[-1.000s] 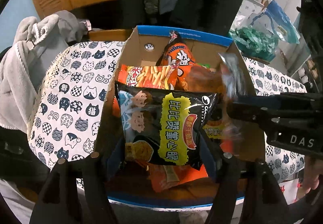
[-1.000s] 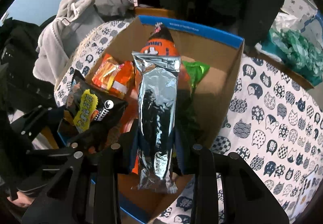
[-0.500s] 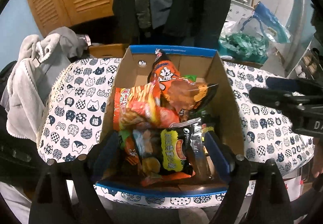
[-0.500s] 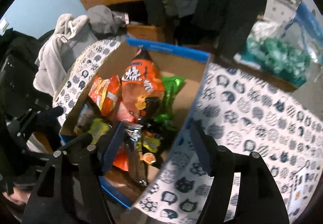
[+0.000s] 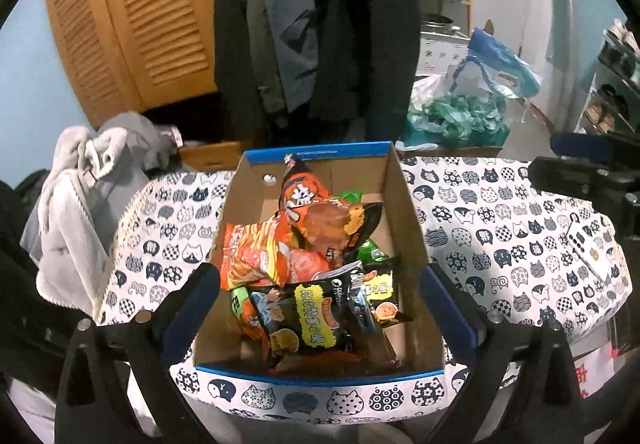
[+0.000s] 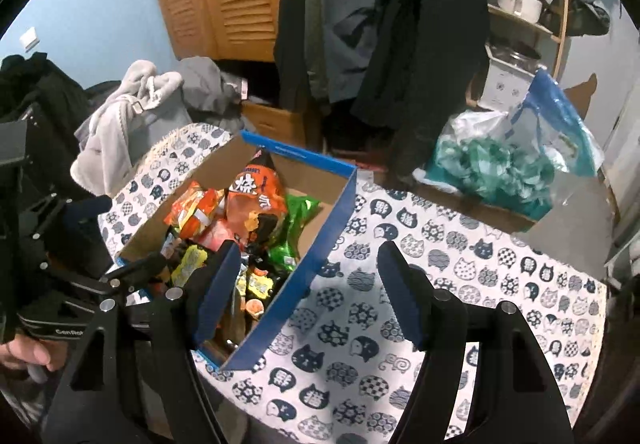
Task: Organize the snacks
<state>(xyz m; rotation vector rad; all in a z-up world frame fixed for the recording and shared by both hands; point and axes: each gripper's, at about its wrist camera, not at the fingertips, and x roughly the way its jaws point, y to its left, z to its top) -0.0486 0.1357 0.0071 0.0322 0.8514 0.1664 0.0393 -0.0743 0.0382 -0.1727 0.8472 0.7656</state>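
Note:
A blue-rimmed cardboard box (image 5: 404, 204) stands on the cat-print tablecloth and holds several snack bags. A black bag with a yellow label (image 5: 310, 314) lies at its near end, beside a silver-edged bag (image 5: 362, 304). Orange bags (image 5: 304, 200) and a green bag (image 6: 294, 218) lie behind. The box also shows in the right wrist view (image 6: 320, 228). My left gripper (image 5: 320, 308) is open and empty, above the box's near end. My right gripper (image 6: 310, 284) is open and empty, over the box's right wall. The right gripper also shows at the left wrist view's right edge (image 5: 580, 172).
The cat-print tablecloth (image 6: 460, 284) spreads to the right of the box. A card with small pictures (image 5: 584, 244) lies on it at the right. Grey clothes (image 5: 80, 196) hang at the left. A blue and green plastic bag (image 6: 500, 160) sits behind the table.
Both grippers let go of their bags, the black one and the silver one, which now lie in the box. Both grippers opened and drew back and up.

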